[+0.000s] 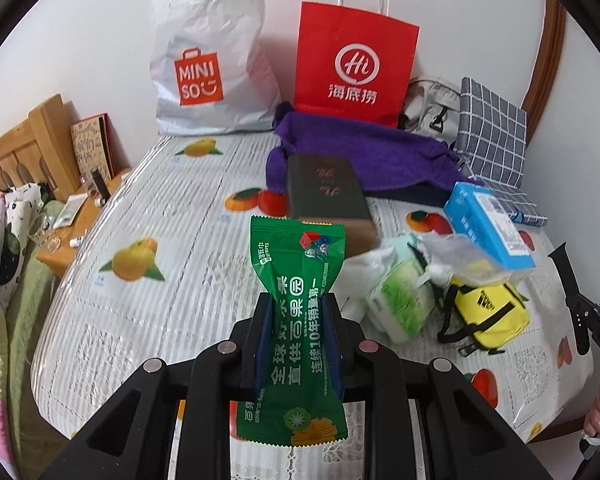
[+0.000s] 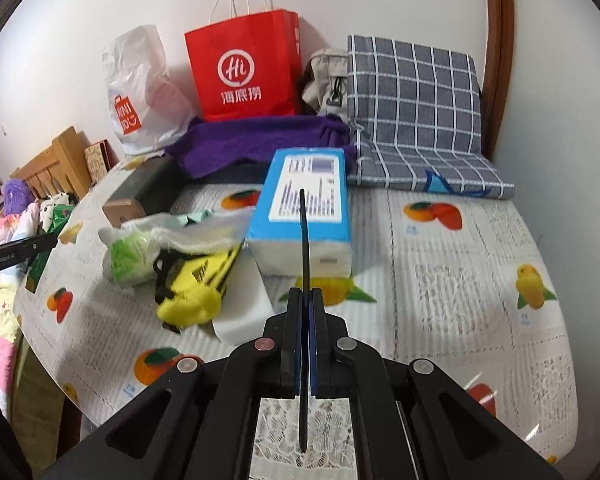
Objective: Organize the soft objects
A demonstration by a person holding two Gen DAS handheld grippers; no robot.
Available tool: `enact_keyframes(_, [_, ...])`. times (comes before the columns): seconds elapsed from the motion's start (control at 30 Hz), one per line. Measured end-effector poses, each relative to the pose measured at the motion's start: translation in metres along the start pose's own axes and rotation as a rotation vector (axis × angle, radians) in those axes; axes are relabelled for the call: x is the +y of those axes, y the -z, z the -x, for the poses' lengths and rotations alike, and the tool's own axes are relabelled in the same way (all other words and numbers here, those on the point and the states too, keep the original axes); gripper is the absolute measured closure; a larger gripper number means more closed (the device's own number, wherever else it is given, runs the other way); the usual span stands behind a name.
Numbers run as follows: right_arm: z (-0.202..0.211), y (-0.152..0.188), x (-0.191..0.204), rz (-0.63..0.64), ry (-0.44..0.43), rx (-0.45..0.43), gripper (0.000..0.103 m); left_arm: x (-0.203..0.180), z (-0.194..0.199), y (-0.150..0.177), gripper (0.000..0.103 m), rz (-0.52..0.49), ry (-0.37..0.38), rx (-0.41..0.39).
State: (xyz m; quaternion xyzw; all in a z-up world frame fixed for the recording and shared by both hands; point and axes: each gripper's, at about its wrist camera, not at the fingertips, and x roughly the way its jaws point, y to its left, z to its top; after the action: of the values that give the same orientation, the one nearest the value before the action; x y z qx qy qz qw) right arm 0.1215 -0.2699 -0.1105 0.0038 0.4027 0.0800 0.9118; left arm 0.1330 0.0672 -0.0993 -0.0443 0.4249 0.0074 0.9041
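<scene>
The left gripper [image 1: 298,300] pinches a green wet-wipes packet [image 1: 296,320] at its waist, held above the table's near edge — printed 百果 and 连续10年销量第一. The right gripper [image 2: 305,294], pressed together, clamps a thin black strip [image 2: 305,240]. The slick packet could slip out. Farther back stand the MINISO bag [image 1: 206,64] and the red 海底捞 bag [image 1: 354,64].

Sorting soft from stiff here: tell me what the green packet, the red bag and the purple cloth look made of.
Green packet: thin glossy plastic film, probably; it has serrated ends and puckers where the left gripper fingers pinch it.
Red bag: matte paper, judging by its crisp folds and twisted white cord handles.
Purple cloth: fuzzy knit or fleece; dull, slumped and rumpled.
</scene>
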Motion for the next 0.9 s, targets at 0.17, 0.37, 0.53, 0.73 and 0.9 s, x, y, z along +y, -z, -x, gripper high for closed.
enact_keyframes(0.17, [0.004,-0.022,0.006,0.007,-0.015,-0.027,0.100,-0.007,0.004,-0.017,0.080,-0.017,0.003,-0.026])
enact_keyframes(0.37, [-0.004,-0.051,0.008,-0.019,-0.053,-0.027,0.100,-0.013,-0.002,-0.040,0.080,-0.030,0.018,-0.036])
enact_keyframes(0.53, [-0.019,-0.070,0.013,-0.019,-0.077,-0.015,0.100,-0.018,-0.011,-0.059,0.080,-0.035,0.028,-0.039])
enact_keyframes(0.73, [-0.038,-0.096,0.015,-0.022,-0.076,-0.017,0.100,-0.020,-0.029,-0.086,0.080,-0.035,0.031,-0.039])
enact_keyframes(0.9, [-0.056,-0.124,0.014,-0.018,-0.056,-0.014,0.100,-0.018,-0.049,-0.110,0.080,-0.026,0.027,-0.029])
